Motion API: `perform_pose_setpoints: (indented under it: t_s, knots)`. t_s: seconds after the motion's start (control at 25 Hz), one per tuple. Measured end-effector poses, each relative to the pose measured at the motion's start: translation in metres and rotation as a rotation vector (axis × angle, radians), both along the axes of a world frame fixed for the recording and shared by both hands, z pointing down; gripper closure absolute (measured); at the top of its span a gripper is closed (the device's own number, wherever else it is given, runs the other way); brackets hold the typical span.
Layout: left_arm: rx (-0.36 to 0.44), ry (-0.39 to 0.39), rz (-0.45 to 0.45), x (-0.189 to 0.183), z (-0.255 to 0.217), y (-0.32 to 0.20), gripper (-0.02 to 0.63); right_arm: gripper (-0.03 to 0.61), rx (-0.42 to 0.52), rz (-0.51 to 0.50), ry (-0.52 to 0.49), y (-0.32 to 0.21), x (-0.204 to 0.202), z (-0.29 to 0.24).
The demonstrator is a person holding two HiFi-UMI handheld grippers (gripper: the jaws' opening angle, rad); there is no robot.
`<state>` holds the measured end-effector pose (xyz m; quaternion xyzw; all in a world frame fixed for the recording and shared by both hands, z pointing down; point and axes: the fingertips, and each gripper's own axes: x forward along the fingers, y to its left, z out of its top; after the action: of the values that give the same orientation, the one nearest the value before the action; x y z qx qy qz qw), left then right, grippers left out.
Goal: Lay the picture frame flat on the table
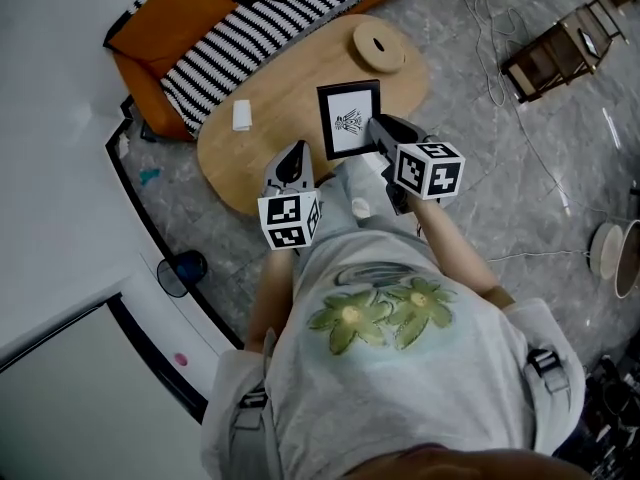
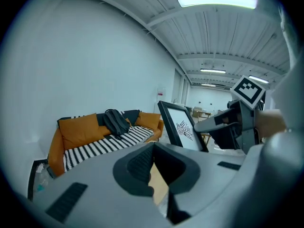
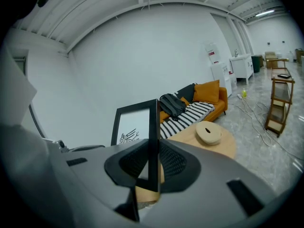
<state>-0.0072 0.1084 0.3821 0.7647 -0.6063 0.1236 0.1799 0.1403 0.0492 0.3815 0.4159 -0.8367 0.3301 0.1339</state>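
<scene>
The picture frame [image 1: 349,118] is black with a white print and sits over the near part of the oval wooden table [image 1: 265,133]. My right gripper [image 1: 379,131] is shut on the frame's right edge. In the right gripper view the frame [image 3: 135,122] stands upright and edge-on between the pads [image 3: 173,161]. My left gripper [image 1: 296,156] hovers just left of the frame, jaws together with nothing in them. The left gripper view shows the frame [image 2: 182,127] to the right, with the right gripper [image 2: 223,125] on it. Whether the frame's bottom touches the table is hidden.
A round wooden disc [image 1: 379,45] lies at the table's far end and a small white block [image 1: 242,115] on its left side. An orange sofa [image 1: 190,13] with a striped blanket stands behind. A wooden rack [image 1: 560,48] and cables are on the floor to the right.
</scene>
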Motion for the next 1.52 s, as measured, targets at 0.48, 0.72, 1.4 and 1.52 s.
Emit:
perform_pose_setpoints:
  t_s: [0.48, 0.72, 1.4, 1.52]
  knots:
    - [-0.036, -0.017, -0.008, -0.036, 0.010, -0.057, 0.598, 0.503, -0.026, -0.005, 0.029, -0.050, -0.024, 0.014]
    - [-0.077, -0.005, -0.010, -0.043, 0.023, -0.061, 0.598, 0.503, -0.043, -0.012, 0.035, -0.062, -0.033, 0.023]
    - [-0.129, 0.017, -0.015, -0.044, 0.044, -0.058, 0.597, 0.503, -0.112, -0.037, 0.090, -0.066, -0.040, 0.058]
    - [-0.138, 0.019, -0.015, -0.042, 0.046, -0.057, 0.598, 0.503, -0.118, -0.042, 0.099, -0.066, -0.040, 0.062]
